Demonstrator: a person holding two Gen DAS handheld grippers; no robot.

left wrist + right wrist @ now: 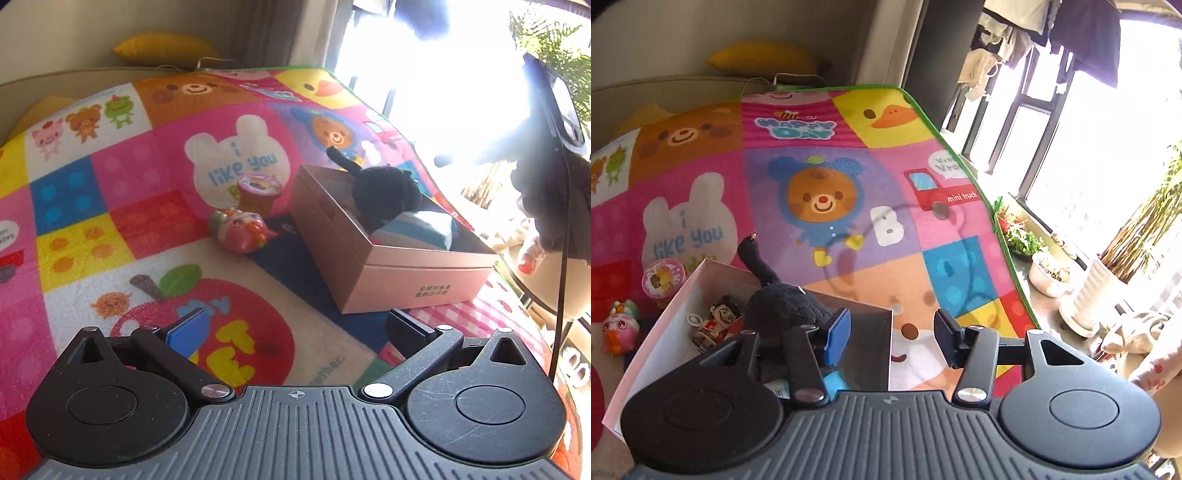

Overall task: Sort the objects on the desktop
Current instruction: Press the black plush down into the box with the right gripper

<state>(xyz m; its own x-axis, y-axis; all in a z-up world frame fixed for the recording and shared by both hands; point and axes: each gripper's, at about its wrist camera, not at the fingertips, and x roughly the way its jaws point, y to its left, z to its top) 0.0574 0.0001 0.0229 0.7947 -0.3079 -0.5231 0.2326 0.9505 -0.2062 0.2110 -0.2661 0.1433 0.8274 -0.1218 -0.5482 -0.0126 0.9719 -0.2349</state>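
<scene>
Toys left outside the box (373, 254), a pink figure (242, 230) and cup (258, 194), look light, hard, slippery; both grippers (295, 325) (892, 334) gape wide, empty.

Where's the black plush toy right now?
The black plush toy sits inside the open pink box, seen right of centre in the left wrist view, its tail sticking up.

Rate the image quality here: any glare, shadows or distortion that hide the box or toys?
Left wrist view: window glare blows out the upper right, yet the box, black plush and pink toy stay legible. Right wrist view: exposure is even; a curved cable shadow crosses the mat, and the box is half hidden behind the right gripper. Both views: fisheye bends the mat edges.
</scene>
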